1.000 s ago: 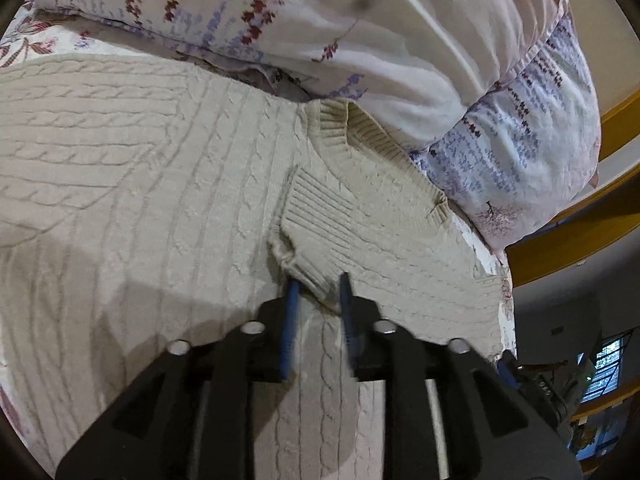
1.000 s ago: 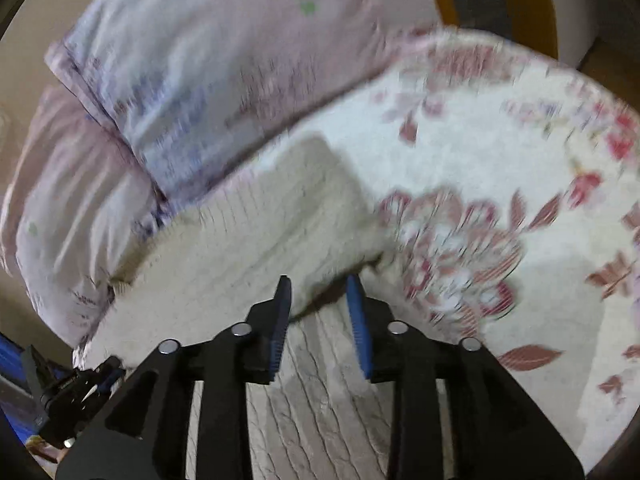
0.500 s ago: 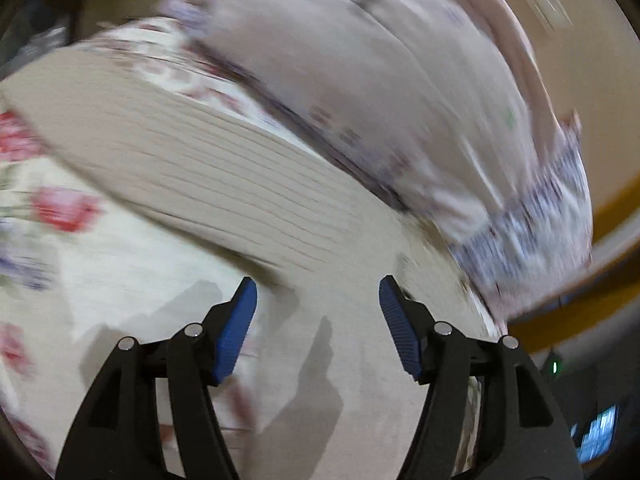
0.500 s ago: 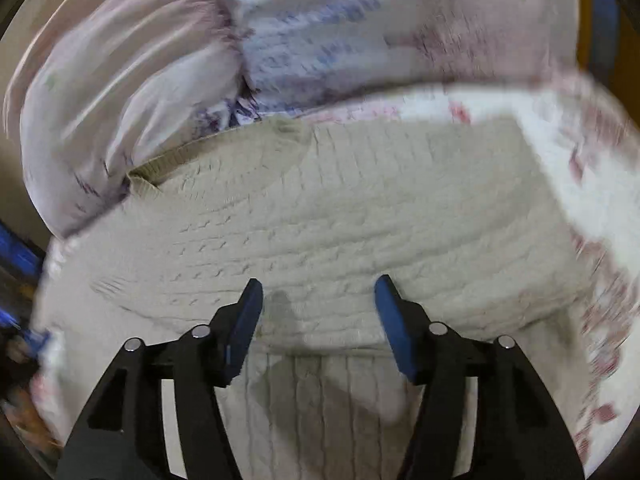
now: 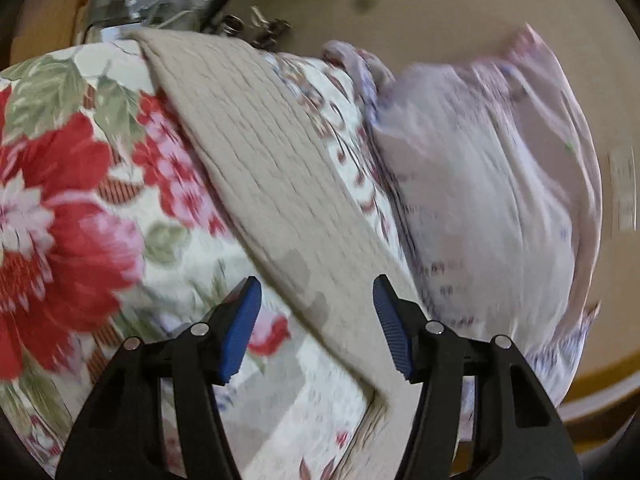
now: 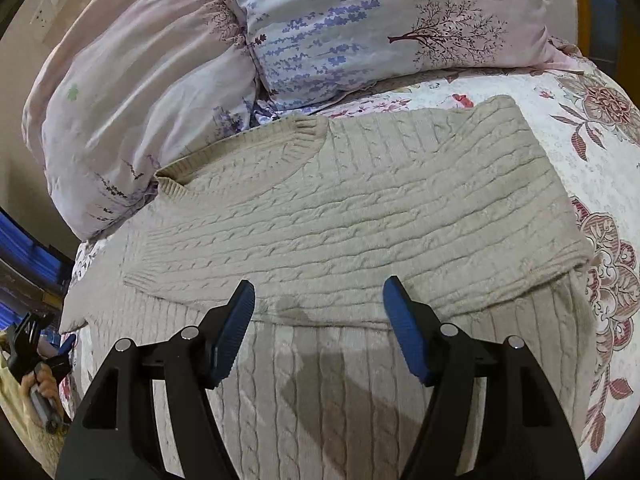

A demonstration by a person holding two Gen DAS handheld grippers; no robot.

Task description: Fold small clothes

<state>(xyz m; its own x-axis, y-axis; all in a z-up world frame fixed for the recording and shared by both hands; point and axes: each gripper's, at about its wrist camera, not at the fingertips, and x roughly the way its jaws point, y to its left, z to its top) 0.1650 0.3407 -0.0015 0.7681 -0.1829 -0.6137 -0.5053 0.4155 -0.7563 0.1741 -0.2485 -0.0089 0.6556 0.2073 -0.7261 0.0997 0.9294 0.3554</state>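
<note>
The bed with its white quilted cover printed in red and maroon flowers [image 6: 592, 92] serves as the folding surface, broad and soft enough to let a garment lie flat. Against its far end lean the plump pale pink and lavender botanical-print pillows [image 6: 360, 20], smooth cotton with fine creases, pushed back so the middle of the bed stays free. There lies the beige cable-knit sweater [image 6: 360, 208], thick and ropey in texture, with a ribbed neckband toward the pillows; its sleeves appear laid across the chest, one ribbed cuff ending near the left side, which suggests the sleeve fold is done and a fold of the body is next. In the left wrist view the same sweater [image 5: 256, 168] shows as a long ribbed strip running diagonally over the flowered cover, blurred by motion. The black right tool with blue ridged pads [image 6: 320, 328] hangs over the sweater's lower half, its jaws opening and gripping nothing. The left tool [image 5: 316, 320], of the same make, stands wide but its jaws are closing, with the sweater's edge beneath them and no cloth pinched.
</note>
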